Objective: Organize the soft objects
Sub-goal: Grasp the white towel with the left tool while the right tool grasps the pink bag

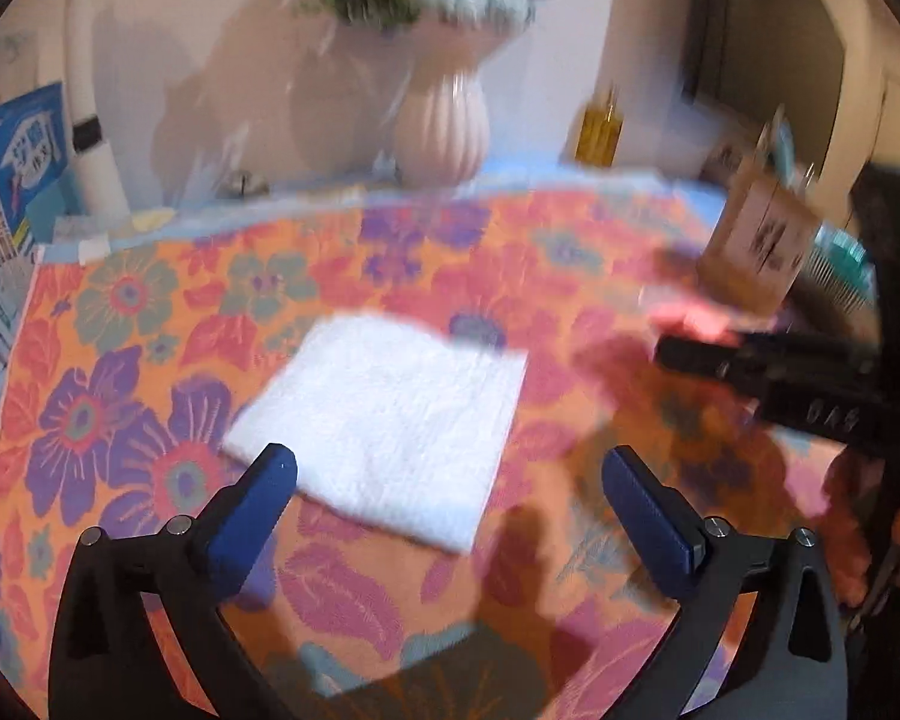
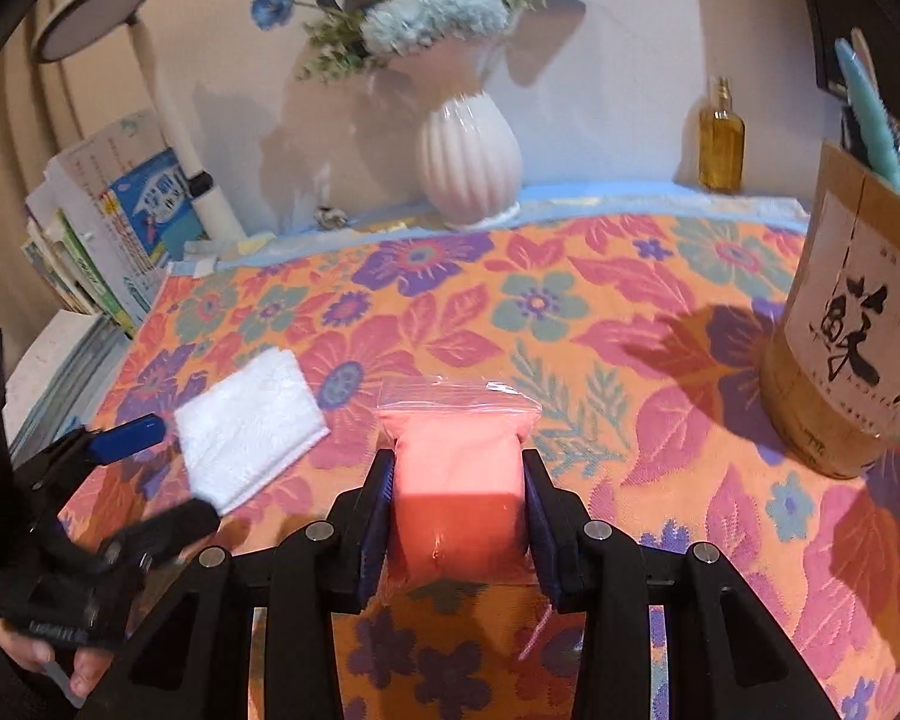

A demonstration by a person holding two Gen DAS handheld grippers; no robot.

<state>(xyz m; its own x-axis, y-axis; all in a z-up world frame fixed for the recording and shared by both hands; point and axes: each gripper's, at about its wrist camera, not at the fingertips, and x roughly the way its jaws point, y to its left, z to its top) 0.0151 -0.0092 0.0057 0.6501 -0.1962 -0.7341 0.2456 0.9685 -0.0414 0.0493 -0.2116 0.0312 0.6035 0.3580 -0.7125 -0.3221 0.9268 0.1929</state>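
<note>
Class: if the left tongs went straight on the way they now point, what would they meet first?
Probably the white folded towel, lying between and just beyond the open left tongs; depth is uncertain.

A folded white towel (image 1: 384, 420) lay flat on the flowered cloth, a neat, thick rectangle with a nubbly weave, its corners squared and one edge turned slightly askew. Well apart from it, a pink soft pack (image 2: 457, 480) sealed in a clear plastic bag was raised off the cloth, squeezed at both sides so its middle bulged. The bag's transparent zip edge (image 2: 459, 396) stuck out flat beyond the pink filling, pointing toward the back wall.
</note>
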